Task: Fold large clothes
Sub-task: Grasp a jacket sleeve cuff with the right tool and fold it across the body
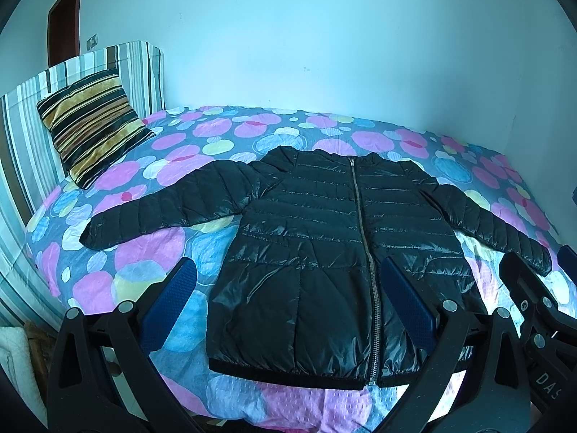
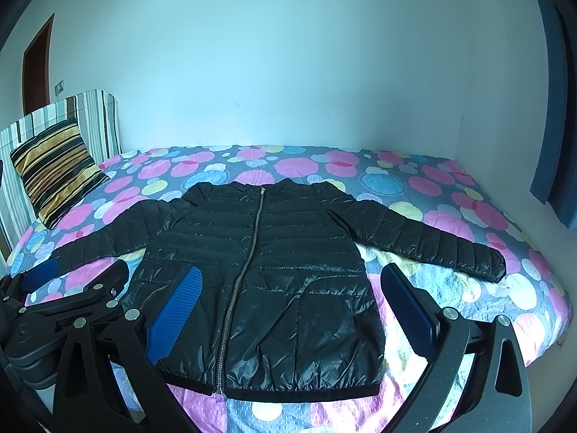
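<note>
Jacket (image 1: 324,252) lies flat and zipped, front up, sleeves spread wide on the bed (image 1: 151,252), a layout that probably leaves every edge reachable for a first fold. Both grippers, left (image 1: 294,303) and right (image 2: 299,310), hover spread wide and empty near its hem, seemingly ready to grasp.
</note>
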Tool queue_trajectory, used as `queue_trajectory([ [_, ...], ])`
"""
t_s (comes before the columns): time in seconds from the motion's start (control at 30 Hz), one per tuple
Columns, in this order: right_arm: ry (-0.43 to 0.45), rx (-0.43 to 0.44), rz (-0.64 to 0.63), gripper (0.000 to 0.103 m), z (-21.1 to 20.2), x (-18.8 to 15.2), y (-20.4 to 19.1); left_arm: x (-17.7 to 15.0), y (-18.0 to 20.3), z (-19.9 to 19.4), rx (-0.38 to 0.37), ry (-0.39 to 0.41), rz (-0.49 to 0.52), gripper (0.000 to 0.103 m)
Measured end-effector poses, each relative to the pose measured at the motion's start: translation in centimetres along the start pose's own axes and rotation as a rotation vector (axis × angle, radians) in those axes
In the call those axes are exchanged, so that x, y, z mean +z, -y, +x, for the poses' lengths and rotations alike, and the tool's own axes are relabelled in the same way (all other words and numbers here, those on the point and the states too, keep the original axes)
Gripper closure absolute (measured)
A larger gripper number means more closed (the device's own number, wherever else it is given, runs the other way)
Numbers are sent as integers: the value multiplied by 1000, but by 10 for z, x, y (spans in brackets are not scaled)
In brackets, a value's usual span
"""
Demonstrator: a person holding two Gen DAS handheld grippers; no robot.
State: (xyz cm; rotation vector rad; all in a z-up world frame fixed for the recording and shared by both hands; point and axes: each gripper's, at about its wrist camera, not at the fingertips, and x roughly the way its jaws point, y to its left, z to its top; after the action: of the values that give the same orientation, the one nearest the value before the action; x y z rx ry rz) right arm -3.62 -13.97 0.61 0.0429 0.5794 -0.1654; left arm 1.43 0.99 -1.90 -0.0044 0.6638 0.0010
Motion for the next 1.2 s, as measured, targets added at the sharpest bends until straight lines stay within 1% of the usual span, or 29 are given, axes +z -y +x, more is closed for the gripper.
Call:
queue_trajectory([
  [0.13,-8,21,8,4,8,1,3,4,3,11,-14,-7,26,2],
  [0.2,-9,28,25,4,15,2,9,5,3,21,-6,-14,32,2],
  [0.3,-26,-4,58,4,33,3,27,9,-7,39,15,-32,6,2],
  [0.33,-33,-15,73,4,38,4,34,10,-13,47,34,-41,-7,2],
  [0.43,-57,-76,158,4,61,4,74,14,-36,71,87,-62,-58,2],
  [0.47,-63,-111,206,4,70,5,96,15,-44,79,109,-68,-74,2],
  [0.5,-62,-128,229,4,74,4,107,16,-52,85,125,-73,-86,2],
  [0.6,-76,-224,341,4,96,2,166,17,-76,108,189,-90,-122,2],
  [0.7,-88,-316,382,4,112,0,208,15,-101,135,248,-130,-164,2],
  [0.73,-97,-360,396,4,119,-1,227,14,-111,144,264,-148,-183,2],
  [0.8,-106,-413,420,5,128,-4,253,11,-128,161,308,-172,-206,2],
  [0.9,-136,-511,480,5,148,-9,303,7,-147,183,391,-203,-199,2],
  [1.07,-190,-588,574,5,177,-19,370,-3,-171,214,509,-243,-167,2],
  [1.1,-206,-588,591,5,184,-22,382,-5,-174,219,522,-254,-165,2],
  [1.13,-216,-573,609,5,189,-24,390,-10,-180,227,538,-281,-166,2],
  [1.2,-242,-529,658,5,201,-31,405,-16,-185,235,543,-310,-177,2],
])
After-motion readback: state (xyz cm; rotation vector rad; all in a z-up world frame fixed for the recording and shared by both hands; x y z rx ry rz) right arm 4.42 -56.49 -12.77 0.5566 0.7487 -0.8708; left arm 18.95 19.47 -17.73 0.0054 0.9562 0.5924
